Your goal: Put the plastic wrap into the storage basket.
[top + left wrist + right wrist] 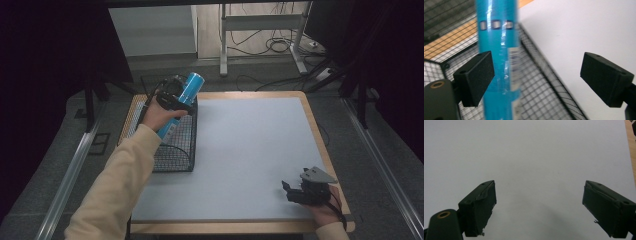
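The left gripper (176, 98) hovered above a black wire-mesh basket (175, 150) at the far left of the table, its two black jaws spread wide. In the left gripper view (537, 77), a blue cylindrical tube (499, 60) wrapped in glossy film stood beside one jaw, well clear of the other; whether that near jaw touched it could not be told. From above, the tube (186, 95) leaned with its pale-blue top end pointing away from the person and its lower part down inside the basket. The left hand (156, 116) wrapped the gripper's handle from behind, the forearm in a cream sleeve (117, 185) reaching forward and slightly inward from the table's near edge.

Beneath and beside the jaws ran the basket's fine square mesh and thicker rim wire, with the orange-brown wooden table (310, 112) edge visible through it and a smooth pale-grey mat (250, 150) spreading off to one side.

The right gripper (290, 191) rested low at the near right corner of the mat, held by the right hand (325, 212) with a grey three-cornered plate (317, 175) on top. In the right gripper view (539, 207), its matte black jaws stood wide apart over bare mat, nothing between them.
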`<state>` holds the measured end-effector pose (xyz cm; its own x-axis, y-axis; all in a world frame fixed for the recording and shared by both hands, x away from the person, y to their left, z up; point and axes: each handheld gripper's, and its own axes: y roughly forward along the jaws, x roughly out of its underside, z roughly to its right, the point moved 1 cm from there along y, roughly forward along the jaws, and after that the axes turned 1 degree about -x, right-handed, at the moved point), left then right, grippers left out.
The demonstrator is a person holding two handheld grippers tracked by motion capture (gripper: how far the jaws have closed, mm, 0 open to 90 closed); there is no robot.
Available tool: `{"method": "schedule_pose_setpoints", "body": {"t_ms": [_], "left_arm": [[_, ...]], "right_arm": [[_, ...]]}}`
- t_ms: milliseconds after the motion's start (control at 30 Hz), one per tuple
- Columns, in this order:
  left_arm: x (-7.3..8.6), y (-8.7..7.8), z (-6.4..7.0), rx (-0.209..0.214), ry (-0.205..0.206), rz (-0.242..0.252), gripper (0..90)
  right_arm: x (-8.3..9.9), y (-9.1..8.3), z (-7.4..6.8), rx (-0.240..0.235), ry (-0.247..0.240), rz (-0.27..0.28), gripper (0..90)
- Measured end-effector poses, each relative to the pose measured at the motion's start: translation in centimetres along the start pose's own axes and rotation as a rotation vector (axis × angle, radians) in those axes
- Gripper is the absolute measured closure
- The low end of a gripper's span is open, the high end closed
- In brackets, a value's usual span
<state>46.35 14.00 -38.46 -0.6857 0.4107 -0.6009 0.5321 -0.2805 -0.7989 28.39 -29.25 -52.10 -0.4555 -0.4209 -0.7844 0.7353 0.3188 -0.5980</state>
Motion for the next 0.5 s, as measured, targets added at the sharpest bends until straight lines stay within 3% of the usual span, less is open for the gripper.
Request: {"method": "schedule_pose_setpoints", "body": {"t_ms": [267, 500], "left_arm": [[1.6, -2.6, 4.1, 0.135, 0.052, 0.060, 12.4], [2.8, -3.8, 7.3, 0.181, 0.102, 0.126, 13.0]], "right_arm": [[-0.2, -0.1, -0.2, -0.001, -0.002, 0.012, 12.1], [-0.2, -0.2, -0.2, -0.002, -0.006, 0.014, 12.1]]}}
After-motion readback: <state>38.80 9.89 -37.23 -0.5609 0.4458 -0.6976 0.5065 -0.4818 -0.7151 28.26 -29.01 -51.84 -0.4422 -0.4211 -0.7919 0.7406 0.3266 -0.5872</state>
